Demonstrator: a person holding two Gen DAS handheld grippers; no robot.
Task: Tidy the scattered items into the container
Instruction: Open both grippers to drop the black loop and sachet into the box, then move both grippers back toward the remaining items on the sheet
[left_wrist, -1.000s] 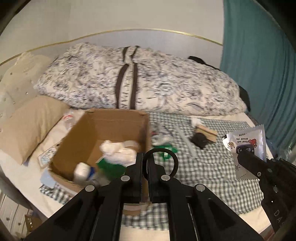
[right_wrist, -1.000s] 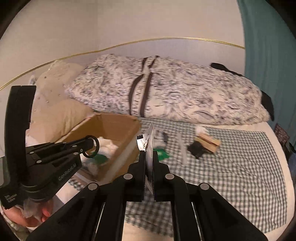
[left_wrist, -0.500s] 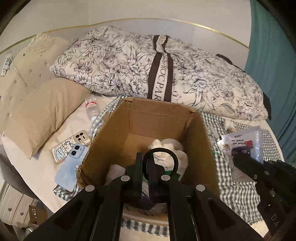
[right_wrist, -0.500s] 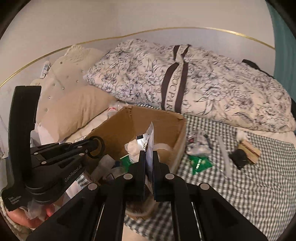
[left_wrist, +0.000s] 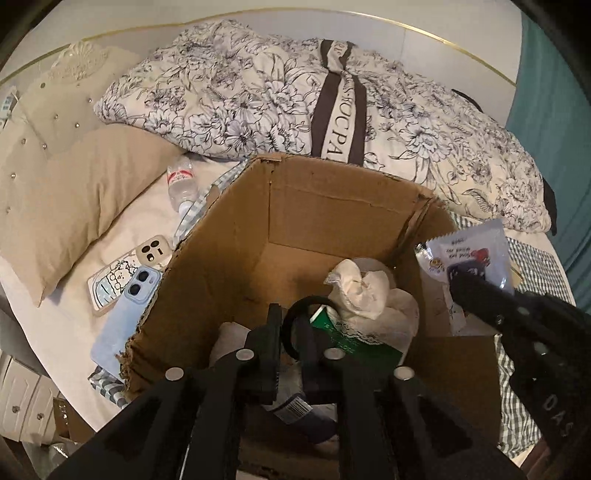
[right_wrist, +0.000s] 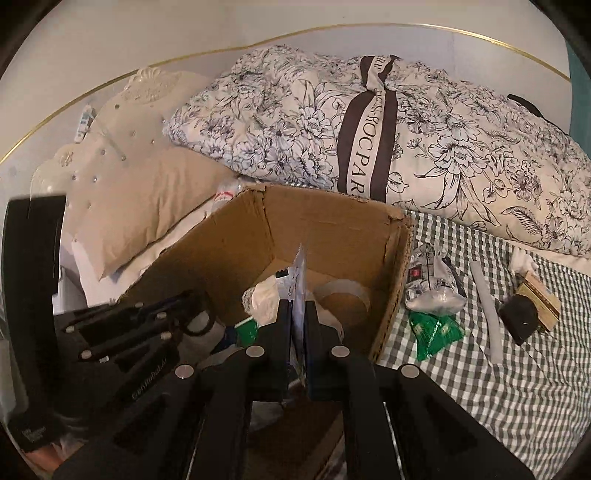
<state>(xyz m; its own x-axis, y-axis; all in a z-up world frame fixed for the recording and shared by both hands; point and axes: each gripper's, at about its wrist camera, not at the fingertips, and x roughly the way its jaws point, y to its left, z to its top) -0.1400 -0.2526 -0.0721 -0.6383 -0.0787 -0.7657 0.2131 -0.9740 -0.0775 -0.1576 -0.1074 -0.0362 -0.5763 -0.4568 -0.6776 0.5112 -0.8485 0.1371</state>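
Over the cardboard box (left_wrist: 332, 206), left gripper (left_wrist: 291, 325) fingers just parted — black ring (left_wrist: 295, 314) between them — right gripper (right_wrist: 298, 314) pinching a sachet (right_wrist: 300, 273).

The cardboard box (left_wrist: 325, 206) loses its near wall behind the left gripper (left_wrist: 291, 332), whose fingers also cover most of a dark barcoded item (left_wrist: 295, 410) (what it is cannot be told). The silver sachet (left_wrist: 469, 251) print is too small to read. The blue phone (left_wrist: 122, 321) slips partly under the box's left wall.
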